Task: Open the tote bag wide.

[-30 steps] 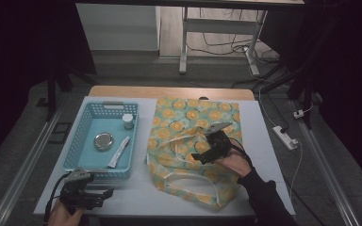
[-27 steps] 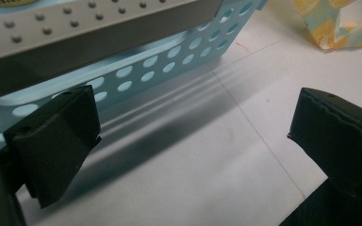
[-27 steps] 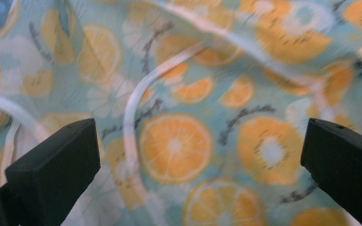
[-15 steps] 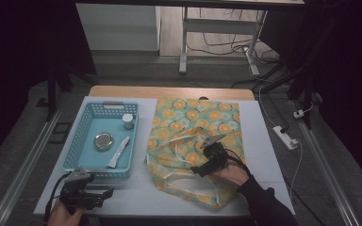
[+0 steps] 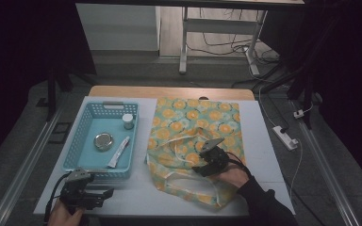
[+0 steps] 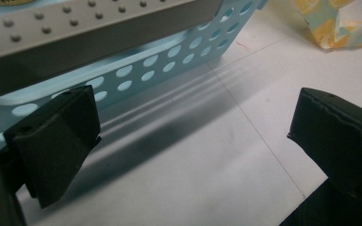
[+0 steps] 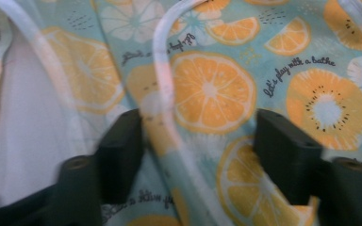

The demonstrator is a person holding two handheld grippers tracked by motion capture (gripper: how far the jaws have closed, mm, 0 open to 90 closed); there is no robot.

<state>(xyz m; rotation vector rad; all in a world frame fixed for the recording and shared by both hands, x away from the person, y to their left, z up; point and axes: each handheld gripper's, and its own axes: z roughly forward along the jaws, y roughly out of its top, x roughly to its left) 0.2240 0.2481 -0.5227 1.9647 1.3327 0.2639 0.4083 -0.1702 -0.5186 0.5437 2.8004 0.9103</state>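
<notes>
The right claw (image 7: 198,155) has just been closing, jaws astride the fruit-print bag's (image 5: 198,127) white handle (image 7: 162,80), not yet pinching; lifting remains. The left claw (image 6: 193,141) rests apart beside the blue basket (image 6: 169,56); its items stay unpacked.

Your right hand-held gripper (image 7: 198,141) is down on the bag (image 7: 217,89), which has orange slices and small writing printed on it. The jaws have just been closing. A white strap (image 7: 162,70) and a fold of cloth lie between them, not yet pinched.
</notes>
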